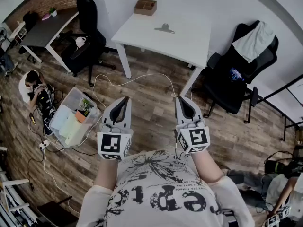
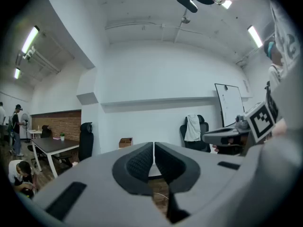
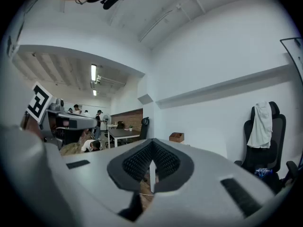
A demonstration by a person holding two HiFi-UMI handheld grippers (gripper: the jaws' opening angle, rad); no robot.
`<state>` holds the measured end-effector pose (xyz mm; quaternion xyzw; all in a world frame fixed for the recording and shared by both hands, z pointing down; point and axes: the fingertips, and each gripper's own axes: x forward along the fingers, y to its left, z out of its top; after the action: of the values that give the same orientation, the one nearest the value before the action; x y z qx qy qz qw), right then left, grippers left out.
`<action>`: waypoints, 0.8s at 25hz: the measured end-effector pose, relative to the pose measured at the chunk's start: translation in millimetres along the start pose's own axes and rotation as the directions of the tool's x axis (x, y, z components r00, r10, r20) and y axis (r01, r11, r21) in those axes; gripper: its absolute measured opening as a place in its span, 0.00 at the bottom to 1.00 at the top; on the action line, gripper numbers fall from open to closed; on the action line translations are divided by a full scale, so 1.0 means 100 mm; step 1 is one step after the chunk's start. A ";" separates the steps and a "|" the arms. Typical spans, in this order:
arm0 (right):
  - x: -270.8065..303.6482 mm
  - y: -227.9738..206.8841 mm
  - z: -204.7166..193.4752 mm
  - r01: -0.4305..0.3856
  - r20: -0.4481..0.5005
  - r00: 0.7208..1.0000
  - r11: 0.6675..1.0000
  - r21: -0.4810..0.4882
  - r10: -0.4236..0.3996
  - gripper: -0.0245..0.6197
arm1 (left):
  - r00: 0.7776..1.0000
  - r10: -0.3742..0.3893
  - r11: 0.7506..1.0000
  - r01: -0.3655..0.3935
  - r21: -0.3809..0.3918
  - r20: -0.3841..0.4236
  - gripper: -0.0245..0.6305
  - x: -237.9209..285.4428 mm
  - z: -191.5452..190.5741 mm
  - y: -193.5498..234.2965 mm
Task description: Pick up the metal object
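Note:
A small grey metal object [image 1: 164,29] lies on the white table [image 1: 142,34] at the far side of the room in the head view. My left gripper [image 1: 125,100] and my right gripper [image 1: 180,99] are held side by side close to my chest, well short of the table, both pointing toward it. The left gripper [image 2: 154,151] has its dark ribbed pads pressed together with nothing between them. The right gripper [image 3: 152,151] is likewise shut and empty. The metal object is not visible in either gripper view.
A wooden box [image 1: 145,6] sits at the table's back edge. Black office chairs stand left [image 1: 87,18] and right [image 1: 241,65] of the table. A clear bin [image 1: 71,119] and cables lie on the wood floor at left. A person [image 1: 33,86] crouches further left.

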<state>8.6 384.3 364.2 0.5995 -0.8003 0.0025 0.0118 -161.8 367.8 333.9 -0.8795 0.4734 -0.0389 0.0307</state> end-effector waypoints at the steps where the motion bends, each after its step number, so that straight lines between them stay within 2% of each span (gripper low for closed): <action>1: 0.01 0.00 0.00 -0.003 -0.001 1.000 1.000 -0.002 0.003 0.02 | 1.000 0.002 1.000 -0.002 0.000 -0.001 0.05 0.01 -0.01 0.01; 8: 0.13 0.05 0.00 0.003 -0.005 1.000 1.000 -0.011 -0.003 0.02 | 1.000 -0.013 1.000 0.013 -0.009 -0.009 0.06 0.06 -0.05 0.10; 11: 0.20 0.05 -0.02 0.032 -0.007 0.999 0.999 0.015 -0.032 0.03 | 1.000 -0.025 1.000 0.025 -0.009 -0.011 0.06 0.08 -0.08 0.17; 15: 0.33 0.09 -0.09 0.075 -0.024 0.997 0.996 0.054 -0.074 0.02 | 0.999 -0.038 0.999 0.038 -0.021 -0.020 0.06 0.07 -0.17 0.38; 20: 0.54 0.26 -0.16 0.089 -0.038 0.995 0.996 0.025 -0.088 0.03 | 0.998 -0.036 0.998 0.034 -0.045 -0.043 0.06 0.03 -0.37 0.68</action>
<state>-31.0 340.2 381.9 0.6342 -0.7726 0.0238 0.0188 -220.3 327.7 365.2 -0.8870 0.4593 -0.0482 -0.0001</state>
